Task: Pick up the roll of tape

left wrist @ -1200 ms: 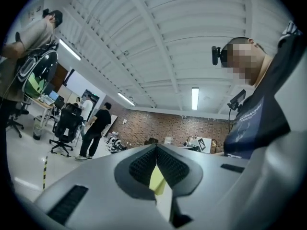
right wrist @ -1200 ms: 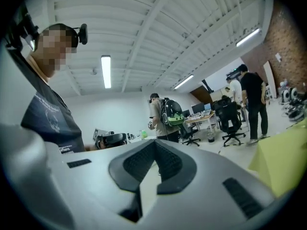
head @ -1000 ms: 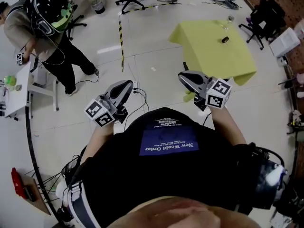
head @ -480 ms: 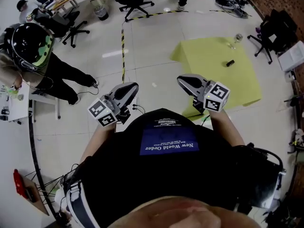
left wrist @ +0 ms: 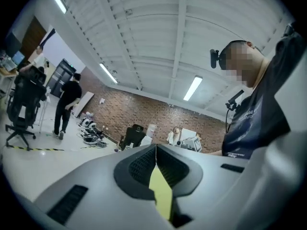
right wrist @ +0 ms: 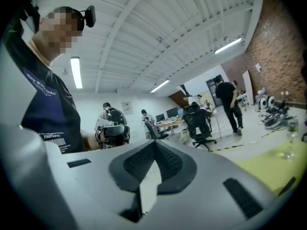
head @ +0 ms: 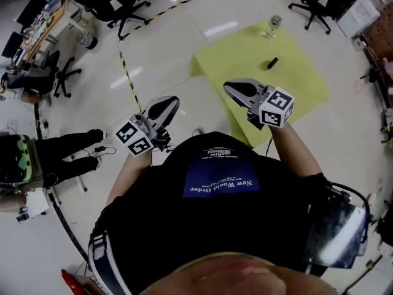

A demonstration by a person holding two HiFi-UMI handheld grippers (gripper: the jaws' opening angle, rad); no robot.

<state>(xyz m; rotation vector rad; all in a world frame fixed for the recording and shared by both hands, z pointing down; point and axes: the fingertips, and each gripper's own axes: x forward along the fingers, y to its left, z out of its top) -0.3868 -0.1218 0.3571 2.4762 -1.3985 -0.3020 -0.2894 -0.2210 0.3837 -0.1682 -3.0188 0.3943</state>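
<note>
- The left gripper (head: pixel 171 102) is held out level in front of the person's chest. Its fingers (left wrist: pixel 139 166) are together at the tips with nothing between them. Only a sliver of yellow shows through the gap lower down.
- The right gripper (head: pixel 229 86) is held the same way, over the near edge of the yellow counter (head: pixel 295 88). Its fingers (right wrist: pixel 136 163) are also together and empty.
- No roll of tape can be identified with certainty. A small dark item (head: pixel 272 62) lies toward the far side of the counter, well apart from both grippers. Judged the likeliest candidate, but too small to confirm.
- A clear glass (head: pixel 274 23) stands upright near the counter's far edge, beyond the dark item and apart from it.
- The grippers are side by side and pointing forward, which suits carrying them toward the work area rather than reaching. Judgement: the task is at the approach stage, with nothing touched.
- The next move calls for parting one pair of fingers before they come down over the item.
- Risk: the glass stands close enough behind the target to be knocked by an overlong reach.
- A striped strip (head: pixel 129 82) runs along the floor to the left, and office chairs (head: pixel 116 2) stand beyond it. Neither obstructs the approach.
</note>
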